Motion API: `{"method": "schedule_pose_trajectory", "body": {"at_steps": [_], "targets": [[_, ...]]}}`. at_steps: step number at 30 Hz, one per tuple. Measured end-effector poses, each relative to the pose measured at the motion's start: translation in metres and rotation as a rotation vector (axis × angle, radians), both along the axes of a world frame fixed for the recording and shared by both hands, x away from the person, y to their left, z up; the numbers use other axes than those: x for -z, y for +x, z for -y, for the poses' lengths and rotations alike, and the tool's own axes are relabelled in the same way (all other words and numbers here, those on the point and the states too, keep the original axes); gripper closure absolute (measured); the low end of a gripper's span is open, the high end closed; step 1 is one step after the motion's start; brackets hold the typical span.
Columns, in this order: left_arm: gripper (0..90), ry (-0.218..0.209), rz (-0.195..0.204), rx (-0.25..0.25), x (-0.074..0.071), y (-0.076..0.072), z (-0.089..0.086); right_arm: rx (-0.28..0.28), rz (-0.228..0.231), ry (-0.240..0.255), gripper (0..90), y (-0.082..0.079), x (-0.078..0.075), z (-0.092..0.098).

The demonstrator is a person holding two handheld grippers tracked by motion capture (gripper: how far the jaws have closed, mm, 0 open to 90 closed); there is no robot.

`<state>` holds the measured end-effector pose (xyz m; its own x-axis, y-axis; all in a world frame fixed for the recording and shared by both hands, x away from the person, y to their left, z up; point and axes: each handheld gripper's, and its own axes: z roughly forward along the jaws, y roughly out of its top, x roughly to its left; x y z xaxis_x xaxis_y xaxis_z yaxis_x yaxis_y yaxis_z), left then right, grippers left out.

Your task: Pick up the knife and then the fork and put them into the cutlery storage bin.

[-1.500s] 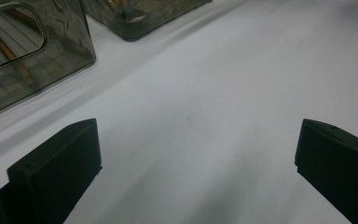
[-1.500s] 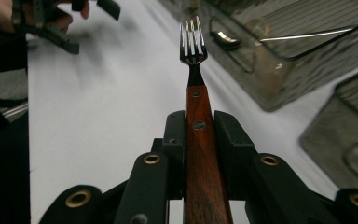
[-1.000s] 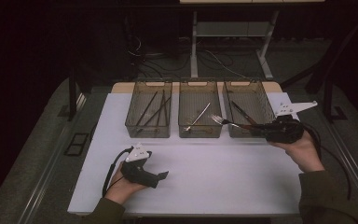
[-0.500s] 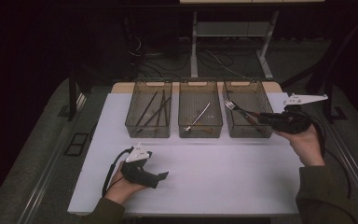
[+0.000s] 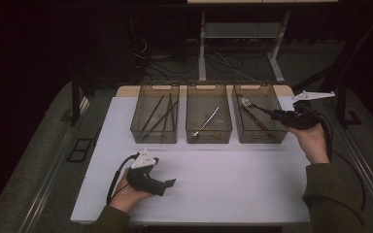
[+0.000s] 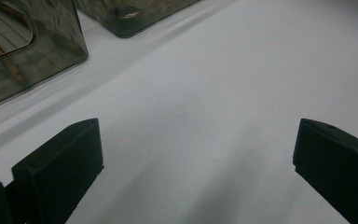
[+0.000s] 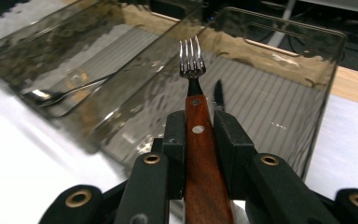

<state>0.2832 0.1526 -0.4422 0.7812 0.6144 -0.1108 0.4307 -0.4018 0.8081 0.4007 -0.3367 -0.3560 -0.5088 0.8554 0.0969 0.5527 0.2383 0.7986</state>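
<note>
Right gripper [image 7: 193,140]: I am pinching the wooden handle of a fork [image 7: 196,116], jaws pressing both its sides.
Fork: tines are hanging over the right-hand bin [image 5: 272,104].
Left gripper [image 6: 196,154]: I am resting it spread wide, holding nothing, over the white table [image 6: 214,84].

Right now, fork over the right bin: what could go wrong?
1. The right gripper clamps the fork by its wooden handle alone, tines far forward; it could pivot or slip.
2. The tines hang over the right bin, which already holds a knife; a drop may land across it.
3. A low approach could catch the bin's wall.
</note>
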Motion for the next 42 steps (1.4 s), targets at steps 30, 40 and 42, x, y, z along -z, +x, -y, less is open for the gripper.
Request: {"method": "schedule_pose_trajectory", "body": {"at_steps": [30,40,42], "targets": [[0.2,0.003,-0.013,0.006,0.001,0.000,0.001,0.071,-0.170,-0.087,74.5,0.051,0.035,-0.025],[0.2,0.006,-0.014,0.010,0.001,0.000,0.001,0.057,-0.173,-0.100,69.5,0.052,0.039,-0.024],[0.2,0.006,-0.014,0.011,0.001,0.000,0.001,0.060,-0.170,-0.100,62.6,0.052,0.039,-0.024]]}}
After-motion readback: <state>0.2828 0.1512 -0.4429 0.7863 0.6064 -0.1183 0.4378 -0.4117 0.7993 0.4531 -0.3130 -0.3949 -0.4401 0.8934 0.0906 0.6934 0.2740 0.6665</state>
